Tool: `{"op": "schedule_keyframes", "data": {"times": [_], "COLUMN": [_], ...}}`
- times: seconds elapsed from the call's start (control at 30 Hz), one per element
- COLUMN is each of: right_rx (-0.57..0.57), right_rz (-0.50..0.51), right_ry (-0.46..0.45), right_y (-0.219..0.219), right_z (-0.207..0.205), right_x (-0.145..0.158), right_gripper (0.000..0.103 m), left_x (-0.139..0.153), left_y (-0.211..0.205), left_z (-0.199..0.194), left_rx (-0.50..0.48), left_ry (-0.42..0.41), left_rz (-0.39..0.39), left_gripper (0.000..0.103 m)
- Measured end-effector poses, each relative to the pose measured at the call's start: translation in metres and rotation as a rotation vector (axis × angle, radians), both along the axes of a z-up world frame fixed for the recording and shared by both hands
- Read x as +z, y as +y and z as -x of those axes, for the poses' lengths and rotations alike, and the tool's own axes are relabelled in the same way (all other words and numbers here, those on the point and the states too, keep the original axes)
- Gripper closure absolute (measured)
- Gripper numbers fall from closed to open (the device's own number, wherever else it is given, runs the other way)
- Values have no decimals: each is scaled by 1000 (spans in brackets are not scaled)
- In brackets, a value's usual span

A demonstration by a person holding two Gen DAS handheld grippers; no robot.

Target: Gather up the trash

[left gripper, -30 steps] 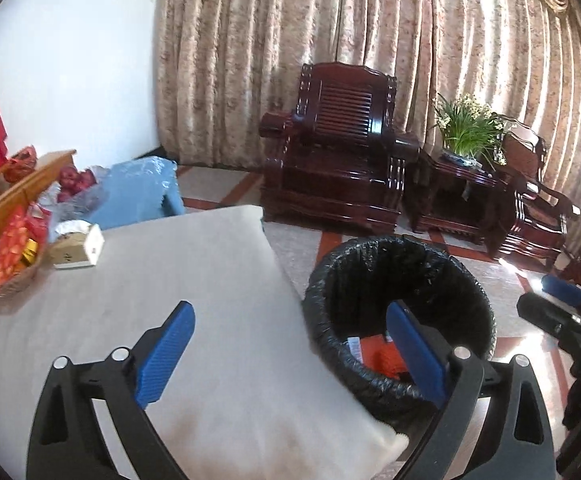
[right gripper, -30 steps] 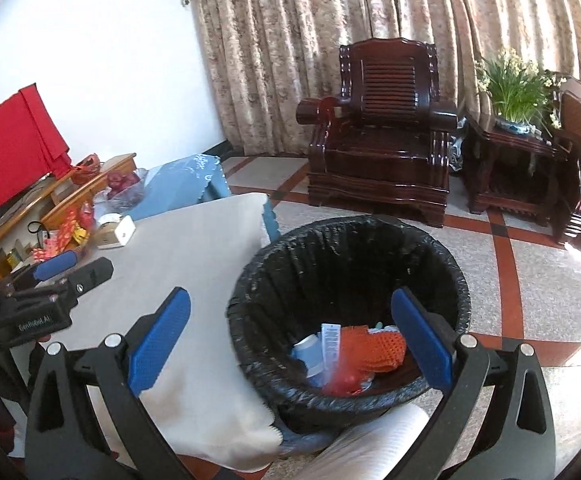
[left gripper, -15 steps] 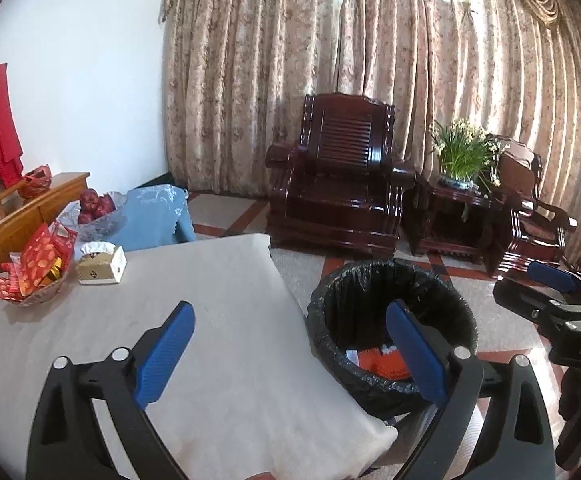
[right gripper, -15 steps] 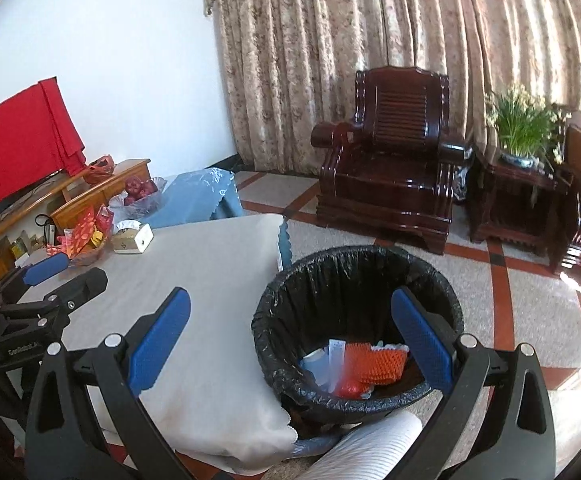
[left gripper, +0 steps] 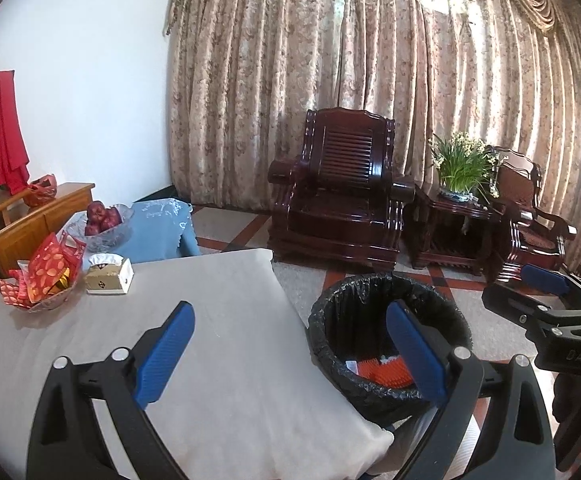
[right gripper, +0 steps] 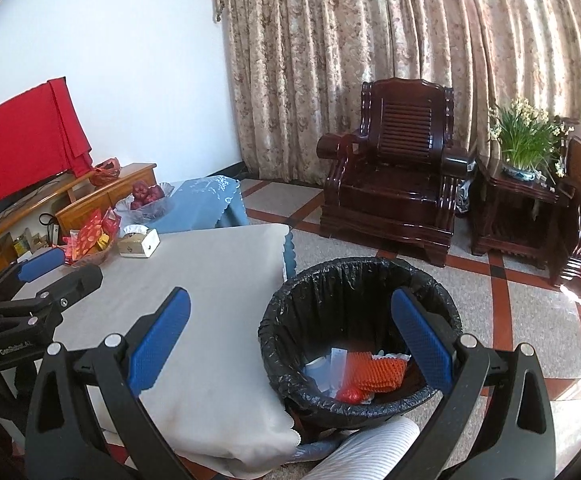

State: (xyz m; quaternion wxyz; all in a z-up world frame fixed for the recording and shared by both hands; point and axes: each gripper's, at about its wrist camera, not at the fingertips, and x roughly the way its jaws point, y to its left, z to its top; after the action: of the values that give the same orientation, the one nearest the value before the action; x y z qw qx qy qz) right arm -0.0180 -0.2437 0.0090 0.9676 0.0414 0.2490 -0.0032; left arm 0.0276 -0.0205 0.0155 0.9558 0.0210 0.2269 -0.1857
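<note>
A black-lined trash bin (right gripper: 360, 280) stands on the floor beside the table corner; it also shows in the left wrist view (left gripper: 386, 288). Inside lie orange netted trash (right gripper: 374, 372), a red piece and white wrappers (right gripper: 336, 364). My left gripper (left gripper: 290, 352) is open and empty, held above the table edge (left gripper: 250, 360). My right gripper (right gripper: 290, 340) is open and empty, held above the bin's near rim. Each gripper shows in the other's view, the right one at the right edge (left gripper: 546, 300), the left one at the left edge (right gripper: 38, 280).
A beige-clothed table (right gripper: 218, 264) carries a tissue box (left gripper: 108, 276), a basket of red packets (left gripper: 42, 276) and a glass bowl of red fruit (left gripper: 104, 220). Dark wooden armchairs (left gripper: 342, 196), a side table with a plant (left gripper: 460, 172) and curtains stand behind.
Both grippers have risen and pulled back, so the bin and table look smaller and lower. Both stay open and empty.
</note>
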Motion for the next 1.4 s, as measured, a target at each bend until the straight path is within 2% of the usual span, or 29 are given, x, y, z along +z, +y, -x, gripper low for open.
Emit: {"op": "schedule_keyframes", "data": {"times": [1.4], "right_rx": [8], "right_rz": [-5], "right_ry": [2], "right_y": [7], "right_z": [-2], "right_x": [-3], "right_gripper": [5], "left_x": [-1], "left_y": [2], "left_z": [1], "left_rx": [13], "left_ry": [2], "left_rz": [-9], "left_gripper": [8]}}
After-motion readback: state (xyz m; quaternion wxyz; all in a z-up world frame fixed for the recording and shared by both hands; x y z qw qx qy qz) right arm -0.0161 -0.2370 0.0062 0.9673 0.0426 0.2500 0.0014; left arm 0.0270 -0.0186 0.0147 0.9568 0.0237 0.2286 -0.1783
